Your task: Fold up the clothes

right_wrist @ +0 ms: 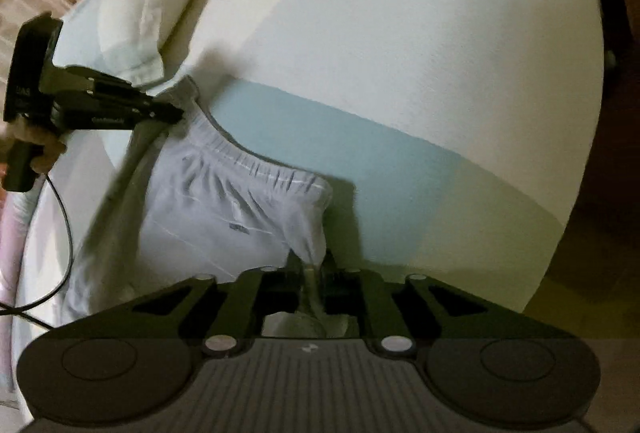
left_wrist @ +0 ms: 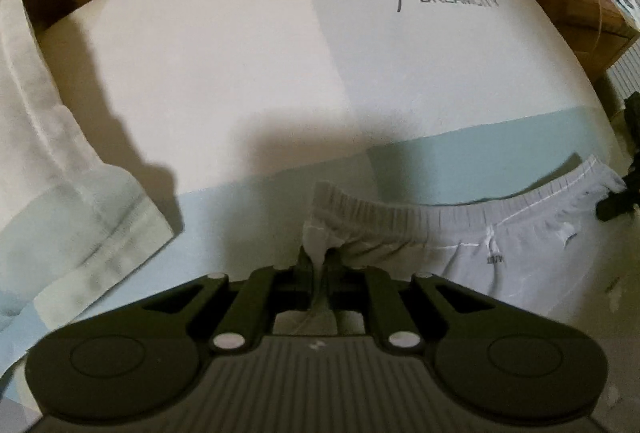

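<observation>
Left claw (left_wrist: 318,265) is clamped on one end of the waistband of the grey trousers (left_wrist: 500,233), and a pinch of cloth is seen squeezed between its tips. From this claw the waistband runs away to the right, along the bed sheet (left_wrist: 220,65), and its far end meets a dark shape at the edge of the view, which is probably the other claw. Right claw (right_wrist: 314,269) is closed on the opposite end of the same waistband; from it the band is stretched to the upper left, up to the left claw (right_wrist: 176,113), which is held by a hand (right_wrist: 40,149). The long axis of the trousers is judged to lie across the line between both claws, with the legs hanging or lying behind them, towards the person. Each corner is held by its own claw, so neither is nearer. A pillow (left_wrist: 52,153) is lying to the left of the left claw, apart from the trousers.
</observation>
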Action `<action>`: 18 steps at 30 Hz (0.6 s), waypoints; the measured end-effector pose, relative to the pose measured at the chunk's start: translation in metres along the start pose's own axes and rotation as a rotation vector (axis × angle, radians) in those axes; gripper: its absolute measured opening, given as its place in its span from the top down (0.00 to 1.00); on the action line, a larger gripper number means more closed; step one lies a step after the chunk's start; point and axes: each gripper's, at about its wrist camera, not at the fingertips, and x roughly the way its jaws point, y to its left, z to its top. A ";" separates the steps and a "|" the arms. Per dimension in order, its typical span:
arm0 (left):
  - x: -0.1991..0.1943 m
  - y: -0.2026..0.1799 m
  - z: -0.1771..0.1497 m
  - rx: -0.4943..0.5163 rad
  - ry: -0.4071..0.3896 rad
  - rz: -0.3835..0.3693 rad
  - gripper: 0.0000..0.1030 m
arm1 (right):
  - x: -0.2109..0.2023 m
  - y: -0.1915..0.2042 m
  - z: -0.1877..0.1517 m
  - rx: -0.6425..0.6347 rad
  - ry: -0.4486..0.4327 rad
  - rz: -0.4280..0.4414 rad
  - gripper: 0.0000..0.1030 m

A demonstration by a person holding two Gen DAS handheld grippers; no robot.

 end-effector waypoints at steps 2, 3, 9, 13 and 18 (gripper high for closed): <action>-0.007 0.006 -0.006 -0.030 -0.016 -0.001 0.90 | -0.004 0.001 0.000 -0.001 -0.015 -0.003 0.79; -0.012 0.010 -0.009 -0.051 -0.021 -0.002 0.90 | -0.007 0.001 0.000 -0.002 -0.023 -0.009 0.76; -0.055 0.020 -0.029 -0.127 -0.081 0.057 0.82 | -0.036 0.000 0.006 -0.020 -0.103 -0.066 0.71; -0.079 0.017 -0.050 -0.176 -0.110 0.047 0.74 | -0.047 0.017 0.008 -0.087 -0.152 -0.054 0.61; -0.058 0.003 -0.082 -0.231 -0.013 -0.073 0.70 | -0.023 0.037 0.000 -0.155 -0.069 0.046 0.54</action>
